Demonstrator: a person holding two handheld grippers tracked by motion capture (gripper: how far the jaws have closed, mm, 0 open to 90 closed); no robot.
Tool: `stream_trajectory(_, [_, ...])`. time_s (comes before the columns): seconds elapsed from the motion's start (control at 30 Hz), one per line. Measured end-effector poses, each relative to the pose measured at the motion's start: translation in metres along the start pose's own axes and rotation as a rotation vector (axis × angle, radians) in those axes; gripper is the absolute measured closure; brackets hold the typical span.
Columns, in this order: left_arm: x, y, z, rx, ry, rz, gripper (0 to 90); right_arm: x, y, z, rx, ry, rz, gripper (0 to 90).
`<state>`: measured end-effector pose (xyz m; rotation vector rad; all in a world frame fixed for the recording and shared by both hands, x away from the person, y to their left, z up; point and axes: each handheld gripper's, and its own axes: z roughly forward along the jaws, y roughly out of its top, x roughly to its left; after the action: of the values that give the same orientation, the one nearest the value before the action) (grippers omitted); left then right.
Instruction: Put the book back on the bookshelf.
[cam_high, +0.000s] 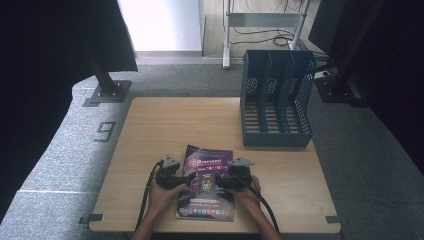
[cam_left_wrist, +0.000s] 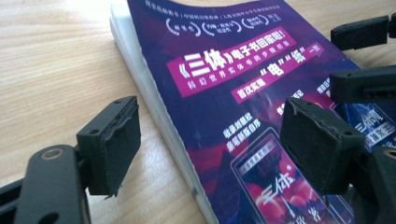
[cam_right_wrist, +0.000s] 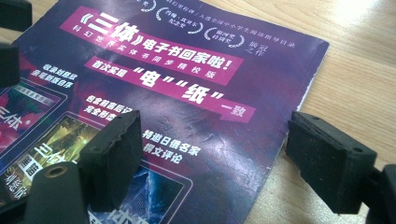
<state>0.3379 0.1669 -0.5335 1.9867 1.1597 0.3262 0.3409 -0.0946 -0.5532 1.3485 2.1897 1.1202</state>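
Observation:
A purple paperback book (cam_high: 208, 159) with white Chinese print lies flat near the table's front edge. My left gripper (cam_high: 188, 181) is open over the book's left side; in the left gripper view (cam_left_wrist: 212, 149) one jaw hangs over bare wood and the other over the cover (cam_left_wrist: 224, 60), astride the page edge. My right gripper (cam_high: 220, 182) is open over the right side; in the right gripper view (cam_right_wrist: 219, 161) its jaws straddle the book's right edge (cam_right_wrist: 187, 70). The two grippers face each other, their tips close together above the cover. Neither holds anything.
A blue mesh file rack (cam_high: 276, 100) with upright dividers stands at the back right of the wooden table (cam_high: 165, 125). Black frame posts on base plates (cam_high: 107, 92) stand on the grey carpet beyond the table. A "9" mark (cam_high: 104, 131) lies left of the table.

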Motion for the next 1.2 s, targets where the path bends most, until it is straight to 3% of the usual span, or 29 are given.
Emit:
stream_trajectory(0.2, [0.003, 0.0, 0.006, 0.019, -0.009, -0.019, 20.6, 0.0, 0.0, 0.0, 0.0, -0.002, -0.001, 18.7])
stream_trajectory(0.3, [0.0, 0.0, 0.008, 0.023, -0.033, -0.005, 21.8, 0.0, 0.0, 0.0, 0.0, -0.002, -0.001, 18.7])
stream_trajectory(0.77, [-0.003, -0.003, 0.016, 0.046, -0.011, 0.014, 19.8, 0.001, -0.001, -0.001, 0.001, -0.005, 0.0, 19.1])
stream_trajectory(0.9, [-0.001, -0.003, 0.017, 0.038, -0.014, -0.008, 20.0, 0.001, -0.001, -0.001, 0.001, -0.005, 0.0, 19.1])
stream_trajectory(1.1, [-0.005, -0.003, 0.017, 0.035, 0.015, 0.007, 22.3, 0.001, -0.001, -0.001, 0.0, -0.005, -0.001, 19.1])
stream_trajectory(1.2, [-0.006, -0.001, 0.01, -0.013, -0.002, -0.009, 25.1, 0.001, -0.001, -0.001, 0.001, -0.007, -0.001, 19.2])
